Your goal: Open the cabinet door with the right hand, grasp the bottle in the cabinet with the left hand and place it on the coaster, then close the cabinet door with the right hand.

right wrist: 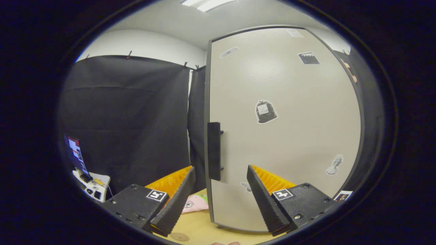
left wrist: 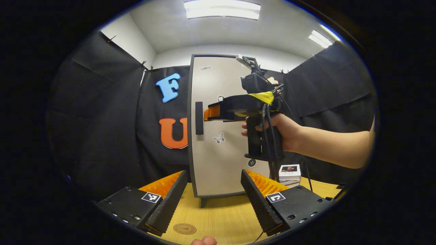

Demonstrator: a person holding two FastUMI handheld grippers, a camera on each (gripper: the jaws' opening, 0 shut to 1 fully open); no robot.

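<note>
The cabinet door [left wrist: 221, 129] is shut, and its dark handle [left wrist: 199, 118] sits on the door's left edge. The round coaster [left wrist: 184, 228] lies on the tabletop [left wrist: 218, 214] in front of the cabinet, between the left tongs [left wrist: 214, 197], which are wide open and hold nothing. The right tongs [left wrist: 206, 114], held by a hand [left wrist: 286, 131], point at the handle, very near it; they are open too, and empty. A small box [left wrist: 289, 171] sits right of the cabinet.
</note>
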